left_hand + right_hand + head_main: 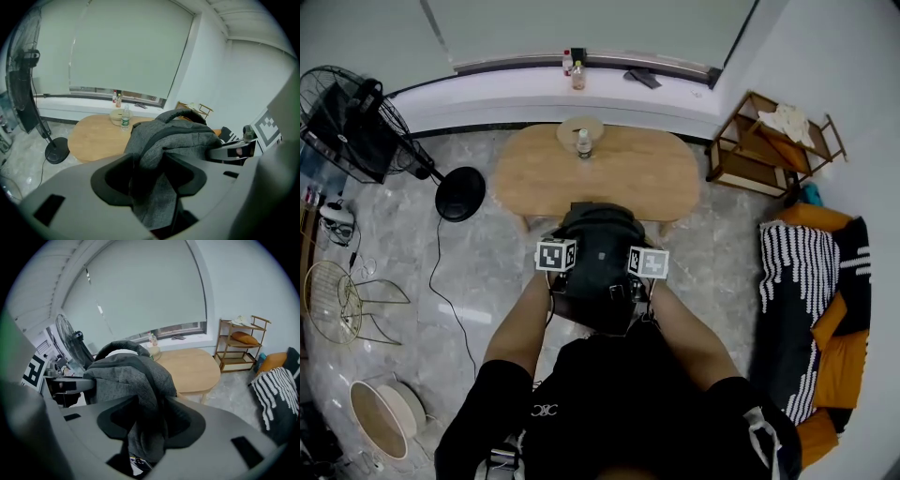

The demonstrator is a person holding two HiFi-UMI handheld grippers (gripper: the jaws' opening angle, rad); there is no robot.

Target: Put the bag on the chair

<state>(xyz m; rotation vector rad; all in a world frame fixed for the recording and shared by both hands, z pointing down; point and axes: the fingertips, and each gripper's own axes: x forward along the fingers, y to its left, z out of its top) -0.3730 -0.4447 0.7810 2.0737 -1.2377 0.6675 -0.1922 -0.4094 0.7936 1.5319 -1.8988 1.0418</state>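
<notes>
A dark grey backpack (600, 246) sits just in front of me, between my two grippers; what is under it is hidden. My left gripper (566, 281) is at its left side and my right gripper (632, 285) at its right. In the left gripper view, a fold of the backpack (173, 140) hangs between the jaws of the left gripper (150, 178), with a dark gap beside the cloth. The right gripper view shows the backpack (131, 376) draped the same way through the right gripper (150, 420). Both stand open around the fabric.
An oval wooden table (628, 178) with a bottle (584, 143) and a bowl stands right behind the backpack. A standing fan (356, 122) and its cable are at the left, and a wooden shelf (769, 141) at the back right. An orange sofa with a striped blanket (806, 281) is at the right.
</notes>
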